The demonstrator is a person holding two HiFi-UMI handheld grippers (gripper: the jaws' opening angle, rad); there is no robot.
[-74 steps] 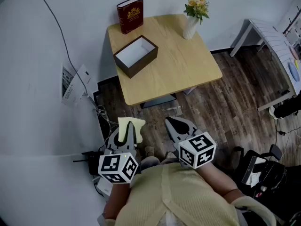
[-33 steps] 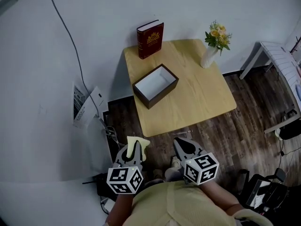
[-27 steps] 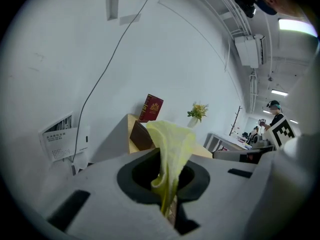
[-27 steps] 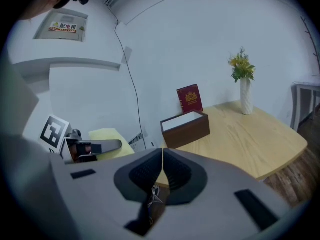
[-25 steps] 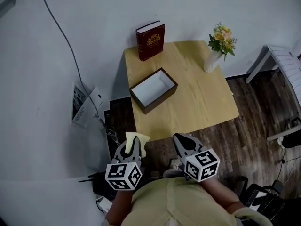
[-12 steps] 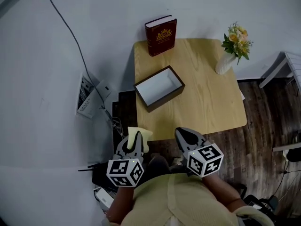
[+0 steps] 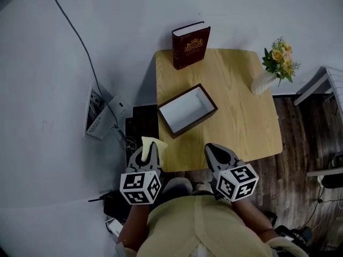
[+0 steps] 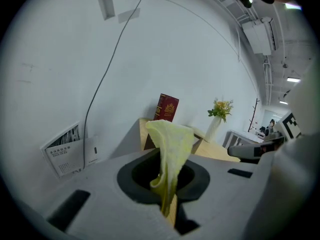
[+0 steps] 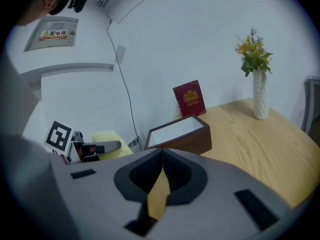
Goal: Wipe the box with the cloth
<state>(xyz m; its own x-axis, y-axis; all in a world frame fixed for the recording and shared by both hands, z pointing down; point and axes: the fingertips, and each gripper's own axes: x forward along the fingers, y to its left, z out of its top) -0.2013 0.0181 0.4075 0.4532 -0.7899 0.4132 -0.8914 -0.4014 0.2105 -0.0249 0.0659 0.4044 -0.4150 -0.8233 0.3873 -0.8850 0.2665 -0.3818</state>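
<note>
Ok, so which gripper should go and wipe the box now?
The left gripper. Its jaws are shut on the yellow cloth, and the box sits on the left side of the table, nearer to it. The right gripper is shut with nothing in it.

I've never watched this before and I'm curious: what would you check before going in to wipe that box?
1. Cloth clamped in left gripper: ok.
2. Right gripper shut on nothing, free to steady the box: ok.
3. Box open, nothing inside: ok.
4. Book and vase stand apart from the box: ok.
5. Cloth touching box: not ok, both grippers are at the table's near edge.
6. Where the box is dirty: cannot tell.
</note>
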